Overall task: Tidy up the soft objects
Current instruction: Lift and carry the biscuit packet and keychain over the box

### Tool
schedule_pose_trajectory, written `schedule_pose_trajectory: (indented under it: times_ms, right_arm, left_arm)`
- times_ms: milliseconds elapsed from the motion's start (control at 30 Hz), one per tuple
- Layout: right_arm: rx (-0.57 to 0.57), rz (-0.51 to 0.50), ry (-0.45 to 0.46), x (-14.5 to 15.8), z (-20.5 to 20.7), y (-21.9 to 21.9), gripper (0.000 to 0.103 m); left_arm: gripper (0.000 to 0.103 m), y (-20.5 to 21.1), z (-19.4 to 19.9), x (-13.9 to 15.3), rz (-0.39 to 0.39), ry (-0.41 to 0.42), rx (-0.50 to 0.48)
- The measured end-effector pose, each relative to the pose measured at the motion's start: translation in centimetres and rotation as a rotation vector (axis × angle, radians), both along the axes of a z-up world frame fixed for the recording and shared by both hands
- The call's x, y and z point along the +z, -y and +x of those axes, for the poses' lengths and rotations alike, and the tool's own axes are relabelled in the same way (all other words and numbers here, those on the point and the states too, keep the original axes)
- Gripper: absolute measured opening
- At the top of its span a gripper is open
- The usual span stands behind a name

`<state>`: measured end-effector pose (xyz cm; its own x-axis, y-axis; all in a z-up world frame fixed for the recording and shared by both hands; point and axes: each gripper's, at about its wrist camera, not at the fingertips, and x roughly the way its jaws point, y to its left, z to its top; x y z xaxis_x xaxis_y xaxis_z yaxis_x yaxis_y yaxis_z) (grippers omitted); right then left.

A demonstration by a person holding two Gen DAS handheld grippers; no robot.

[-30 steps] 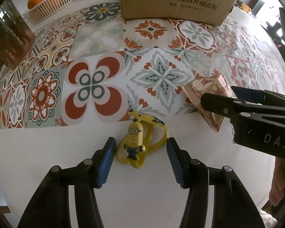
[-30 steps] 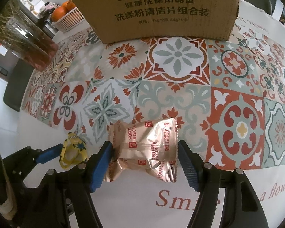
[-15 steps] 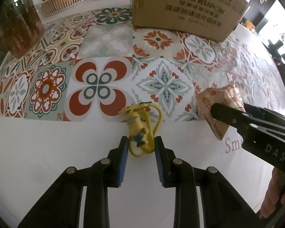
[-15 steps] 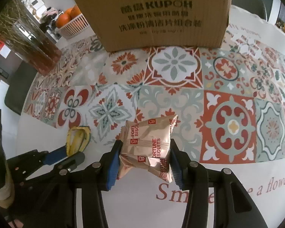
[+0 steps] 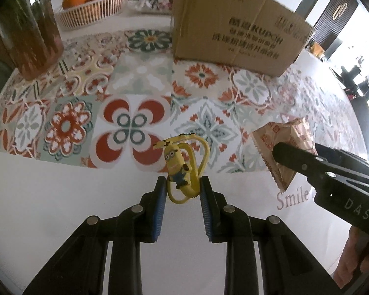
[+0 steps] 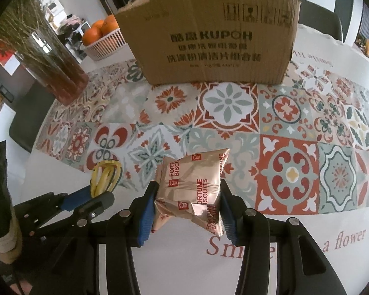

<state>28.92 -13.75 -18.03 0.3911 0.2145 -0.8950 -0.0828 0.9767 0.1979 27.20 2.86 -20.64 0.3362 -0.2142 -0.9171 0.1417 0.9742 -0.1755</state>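
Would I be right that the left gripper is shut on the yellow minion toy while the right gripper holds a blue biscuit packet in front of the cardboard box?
Not quite: the biscuit packet is rose-gold, not blue, as the right wrist view shows. Otherwise yes: the left gripper is shut on the yellow minion toy, and the right gripper holds the packet before the cardboard box.

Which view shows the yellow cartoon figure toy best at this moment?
The left wrist view: the yellow figure toy faces the camera, face and blue overalls visible, pinched between the left gripper pads. The right wrist view shows only its yellow loops edge-on at the tip of that gripper.
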Motion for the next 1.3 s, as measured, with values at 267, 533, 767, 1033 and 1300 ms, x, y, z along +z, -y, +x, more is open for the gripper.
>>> schedule_pose_trajectory:
  times_ms: [267, 533, 767, 1033, 1300]
  right_arm:
    - [-0.017, 0.007, 0.07, 2.6, 0.0, 0.3, 0.048]
    - [-0.039, 0.016, 0.151, 5.6, 0.1, 1.1, 0.048]
    - [-0.062, 0.03, 0.22, 8.2, 0.4, 1.8, 0.048]
    - [-0.088, 0.044, 0.284, 10.4, 1.2, 2.5, 0.048]
    - [-0.114, 0.054, 0.344, 12.5, 2.4, 3.4, 0.049]
  left_arm:
    - [0.027, -0.1, 0.1, 3.2, -0.021, 0.082, 0.01]
    - [0.027, 0.3, 0.6, 6.7, -0.053, 0.171, 0.003]
    - [0.027, 0.9, 1.1, 9.5, -0.06, 0.248, -0.013]
    - [0.027, 1.6, 2.4, 12.1, -0.07, 0.321, -0.029]
    - [0.027, 2.4, 4.1, 14.4, -0.081, 0.378, -0.039]
